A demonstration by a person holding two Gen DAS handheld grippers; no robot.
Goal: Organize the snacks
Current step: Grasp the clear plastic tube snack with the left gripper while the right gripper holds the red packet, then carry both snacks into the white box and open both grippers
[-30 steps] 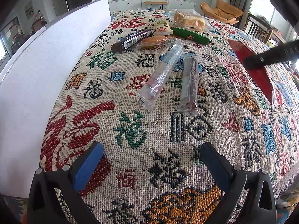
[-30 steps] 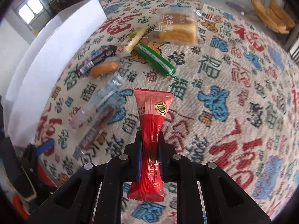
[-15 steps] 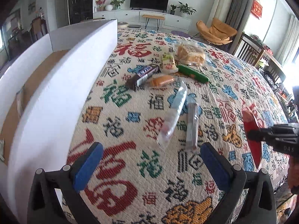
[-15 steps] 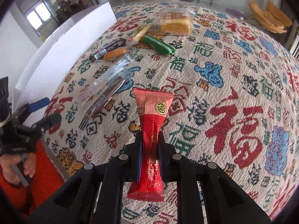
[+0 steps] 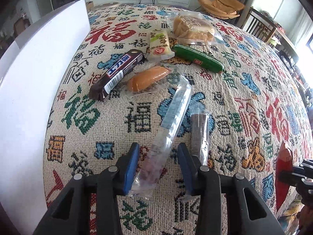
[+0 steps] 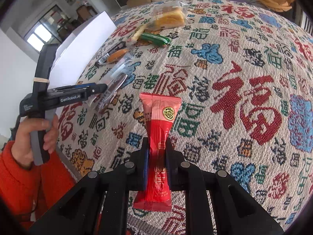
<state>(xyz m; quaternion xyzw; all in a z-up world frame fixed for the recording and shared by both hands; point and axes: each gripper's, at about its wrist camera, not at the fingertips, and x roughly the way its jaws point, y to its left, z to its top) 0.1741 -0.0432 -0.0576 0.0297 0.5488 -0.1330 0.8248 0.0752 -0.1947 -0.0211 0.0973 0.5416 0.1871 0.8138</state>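
Note:
My left gripper [image 5: 157, 160] is part closed, its blue pads either side of the near end of a clear long snack packet [image 5: 168, 129] lying on the patterned cloth; there is a gap each side. A dark snack stick [image 5: 199, 137] lies just to its right. My right gripper [image 6: 157, 156] is shut on a red snack packet [image 6: 159, 129], held upright above the cloth; the packet also shows in the left wrist view [image 5: 282, 174]. The left gripper appears in the right wrist view [image 6: 97, 89], over the clear packet.
A white box [image 5: 39, 78] runs along the left of the table. Farther back lie a chocolate bar [image 5: 117, 72], an orange sausage packet [image 5: 148, 79], a green packet [image 5: 197, 60], a pale yellow packet [image 5: 160, 45] and bagged bread [image 5: 192, 28].
My left gripper moved forward and down to the clear packet and its jaws narrowed around it. The right gripper keeps hold of the red packet, shifted a little.

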